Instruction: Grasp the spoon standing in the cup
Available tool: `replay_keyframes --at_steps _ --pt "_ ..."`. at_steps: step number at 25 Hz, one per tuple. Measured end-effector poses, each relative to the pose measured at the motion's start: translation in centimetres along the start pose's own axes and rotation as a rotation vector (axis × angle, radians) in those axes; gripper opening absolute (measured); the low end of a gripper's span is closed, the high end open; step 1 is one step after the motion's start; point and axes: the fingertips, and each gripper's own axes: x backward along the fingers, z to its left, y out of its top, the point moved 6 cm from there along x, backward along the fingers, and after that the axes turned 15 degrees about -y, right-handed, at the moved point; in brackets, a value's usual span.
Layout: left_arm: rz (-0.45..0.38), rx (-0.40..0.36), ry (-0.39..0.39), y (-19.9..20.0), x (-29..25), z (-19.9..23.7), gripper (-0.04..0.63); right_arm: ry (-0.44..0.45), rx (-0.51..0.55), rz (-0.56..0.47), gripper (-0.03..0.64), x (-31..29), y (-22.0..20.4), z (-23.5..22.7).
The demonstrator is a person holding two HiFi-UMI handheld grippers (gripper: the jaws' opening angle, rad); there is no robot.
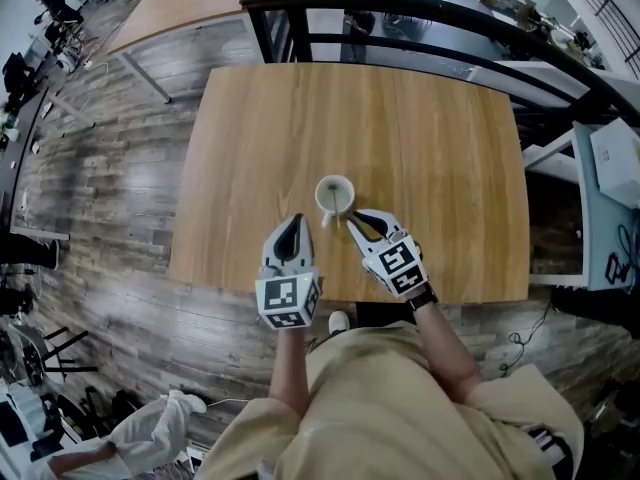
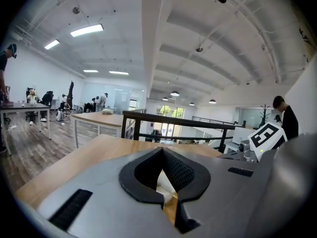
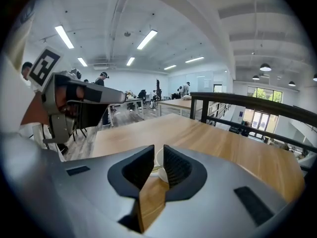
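Observation:
A small white cup point(image 1: 335, 194) stands on the wooden table point(image 1: 430, 138), a little in front of its middle. A pale spoon point(image 1: 326, 218) leans out of the cup toward me. My left gripper point(image 1: 297, 220) hovers just left of the spoon handle, shut and empty. My right gripper point(image 1: 352, 217) points at the cup's near side from the right, its jaws shut. In the right gripper view, the cup point(image 3: 159, 165) shows just past the right gripper point(image 3: 158, 151). Whether the spoon is pinched I cannot tell. The cup point(image 2: 161, 185) also shows behind the left gripper point(image 2: 162, 150).
The table's near edge point(image 1: 350, 295) lies right under both grippers. A black railing point(image 1: 450, 13) runs behind the table's far side. Another wooden table point(image 1: 180, 3) stands at the back left, and white furniture point(image 1: 610, 158) at the right. People sit far off in the room.

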Motion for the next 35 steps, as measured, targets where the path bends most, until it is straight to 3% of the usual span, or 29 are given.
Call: replay_keyframes --at_steps 2,4,13,21,28,35 --pt "0.008 0.013 0.001 -0.3 -0.4 0.4 0.005 0.037 0.048 0.003 0.029 -0.7 -0.9 -0.1" --pt "0.011 0.027 -0.004 -0.5 -0.8 0.7 0.005 0.087 0.128 0.004 0.095 -1.4 -1.6 0.0" --pt "0.045 0.031 -0.023 -2.0 -2.0 2.0 0.005 0.299 0.677 -0.023 0.137 -4.2 -4.4 1.5" --pt "0.083 0.059 -0.016 -3.2 -2.7 2.0 0.005 0.344 0.969 -0.084 0.137 -7.0 -5.7 2.5" --pt "0.089 0.061 -0.014 -3.3 -2.7 2.0 0.005 0.344 0.974 -0.137 0.049 -7.6 -5.0 2.5" --pt "0.082 0.047 -0.007 -3.0 -2.4 2.0 0.005 0.270 0.821 -0.178 0.025 -6.8 -3.2 1.8"
